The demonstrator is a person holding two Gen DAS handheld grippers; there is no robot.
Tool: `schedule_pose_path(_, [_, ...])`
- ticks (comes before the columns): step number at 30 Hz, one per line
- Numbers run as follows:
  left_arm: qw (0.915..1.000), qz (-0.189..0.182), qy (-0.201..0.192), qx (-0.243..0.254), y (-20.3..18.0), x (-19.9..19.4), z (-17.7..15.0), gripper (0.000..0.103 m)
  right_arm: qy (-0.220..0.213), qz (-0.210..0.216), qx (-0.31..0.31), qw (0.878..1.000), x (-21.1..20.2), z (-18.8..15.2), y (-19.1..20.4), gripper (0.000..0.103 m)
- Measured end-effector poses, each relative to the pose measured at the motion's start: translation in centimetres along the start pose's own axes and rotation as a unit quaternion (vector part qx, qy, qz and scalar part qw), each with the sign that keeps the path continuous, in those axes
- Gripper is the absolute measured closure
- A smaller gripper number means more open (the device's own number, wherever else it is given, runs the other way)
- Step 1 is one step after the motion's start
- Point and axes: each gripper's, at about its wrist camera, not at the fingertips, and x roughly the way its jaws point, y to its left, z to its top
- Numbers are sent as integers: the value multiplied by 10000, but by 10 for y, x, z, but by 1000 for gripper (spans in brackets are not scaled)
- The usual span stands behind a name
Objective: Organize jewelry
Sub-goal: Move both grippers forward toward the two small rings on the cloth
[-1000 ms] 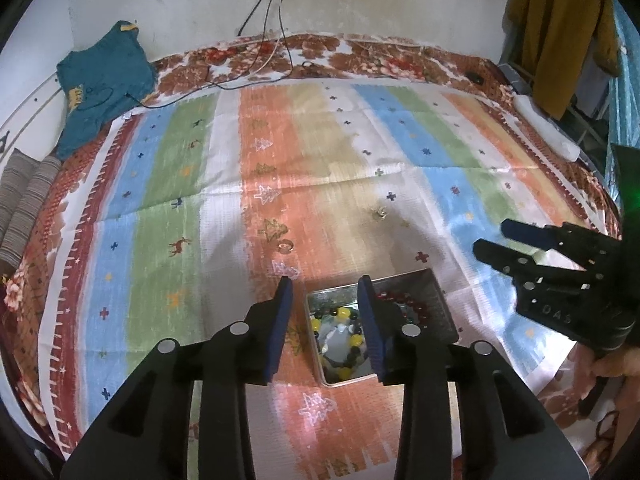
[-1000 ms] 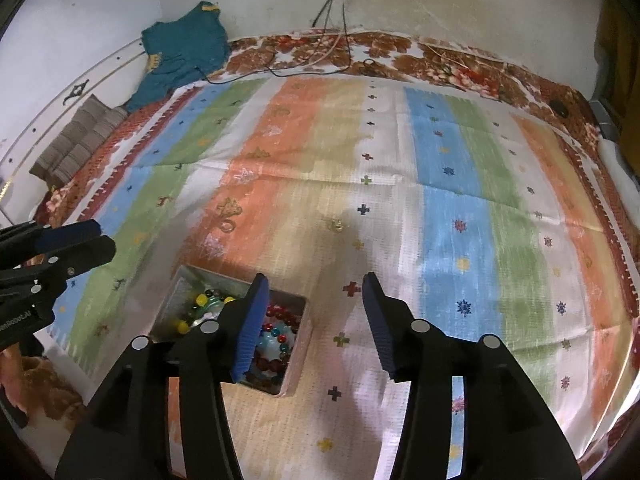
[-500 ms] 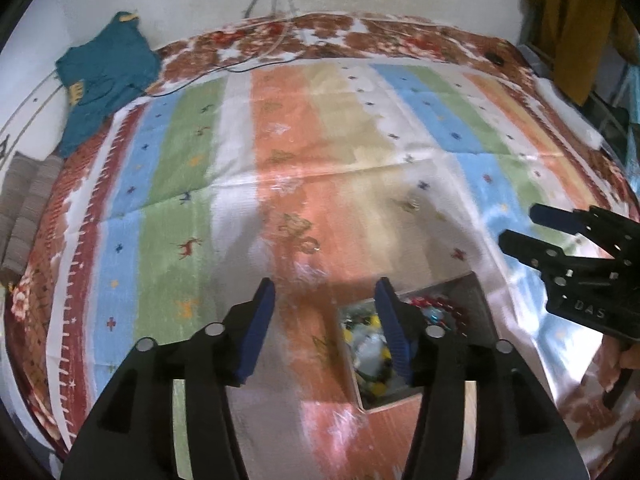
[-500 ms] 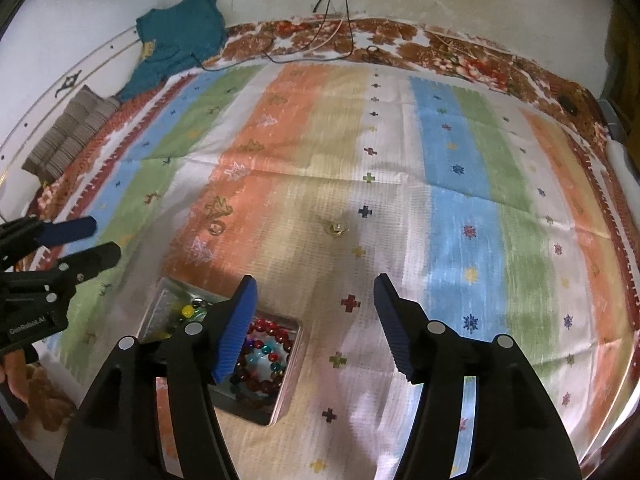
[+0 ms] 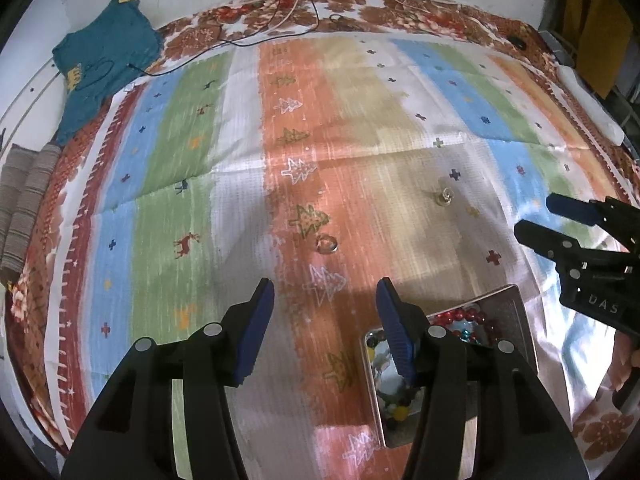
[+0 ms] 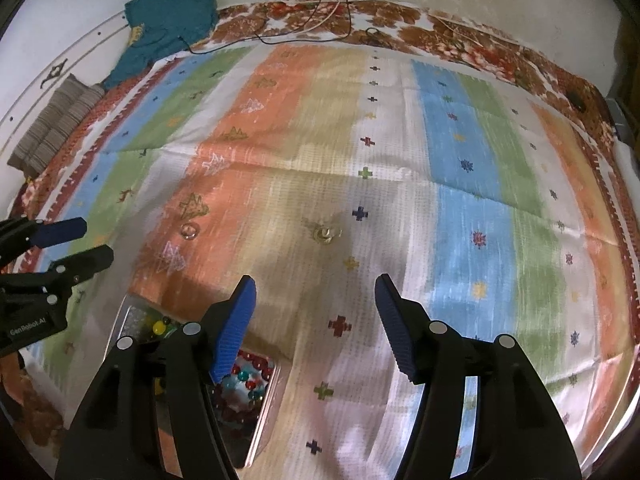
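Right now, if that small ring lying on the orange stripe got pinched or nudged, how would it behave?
The ring looks small, thin and glassy, so probably light and slippery between the left gripper's broad pads. It lies flat on the woven cloth, so a nudge would likely slide it, not roll it. Pinching something so low may also snag fabric.

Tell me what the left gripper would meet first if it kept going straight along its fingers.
Probably the striped cloth itself. The left gripper is open and empty, aimed at the orange stripe; the small ring lies just ahead between the fingers' line, so it may be reached first. Depth is unclear.
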Motion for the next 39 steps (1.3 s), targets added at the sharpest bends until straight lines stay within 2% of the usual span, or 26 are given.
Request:
schedule_pose_path(12, [9995,16,326,52,4,31,8,49,341,-72,83,9994,39,14,-8,41])
schedule_pose_path(15, [9990,67,434,62,7,42,9,49,307,-177,88,9993,45,17,-9,41])
schedule_pose_path(20, [9982,3,599,62,11,60,12,49,423,-97,176,9989,57,21,-12,41])
schedule_pose_path(23, [9979,19,637,88,9,67,14,49,417,-233,209,9986,66,24,-14,41])
schedule_pose_path(39, [9959,28,871,241,5,96,25,49,809,-371,160,9959,108,29,-17,41])
